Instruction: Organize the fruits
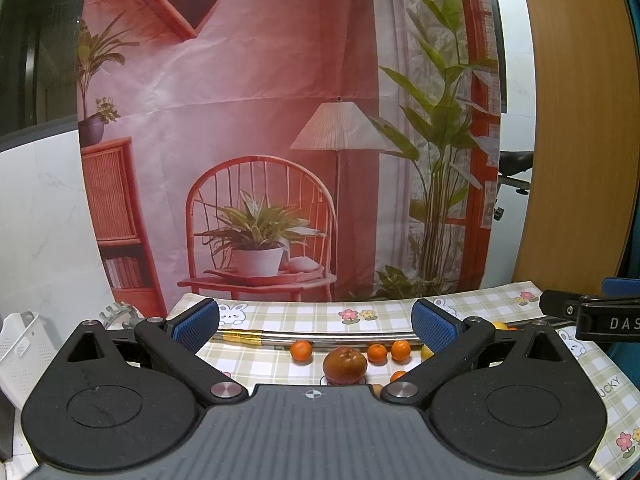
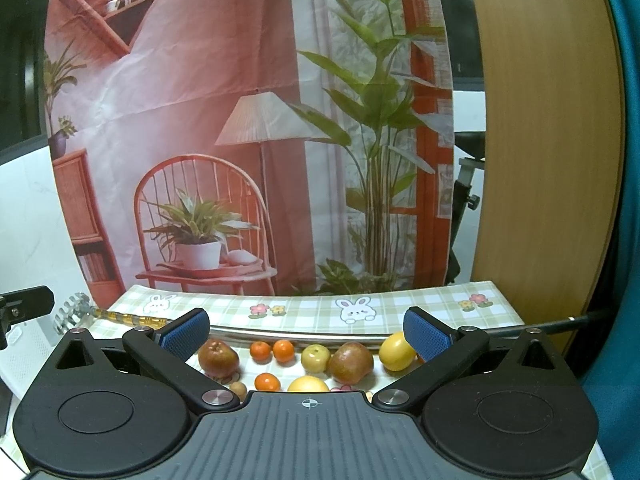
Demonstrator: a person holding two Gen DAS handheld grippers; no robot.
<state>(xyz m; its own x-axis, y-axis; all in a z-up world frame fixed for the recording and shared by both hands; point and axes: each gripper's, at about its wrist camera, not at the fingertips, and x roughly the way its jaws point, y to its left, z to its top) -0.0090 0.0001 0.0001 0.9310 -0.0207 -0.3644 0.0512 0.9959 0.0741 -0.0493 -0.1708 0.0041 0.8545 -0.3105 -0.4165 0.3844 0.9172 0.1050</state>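
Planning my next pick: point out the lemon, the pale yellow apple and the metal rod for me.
lemon [image 2: 397, 351]: right wrist view, middle of its yellow skin.
pale yellow apple [image 2: 315, 358]: right wrist view, front face below the stem dip.
metal rod [image 2: 296, 336]: right wrist view, silver shaft behind the fruit.

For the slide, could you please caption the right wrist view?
Open right gripper above fruit on a checked tablecloth.

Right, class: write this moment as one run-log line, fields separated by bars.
phase: start, nothing held | left tool: open, facing reddish-brown fruit | right tool: open, above fruit row | fruits: loose on checked cloth
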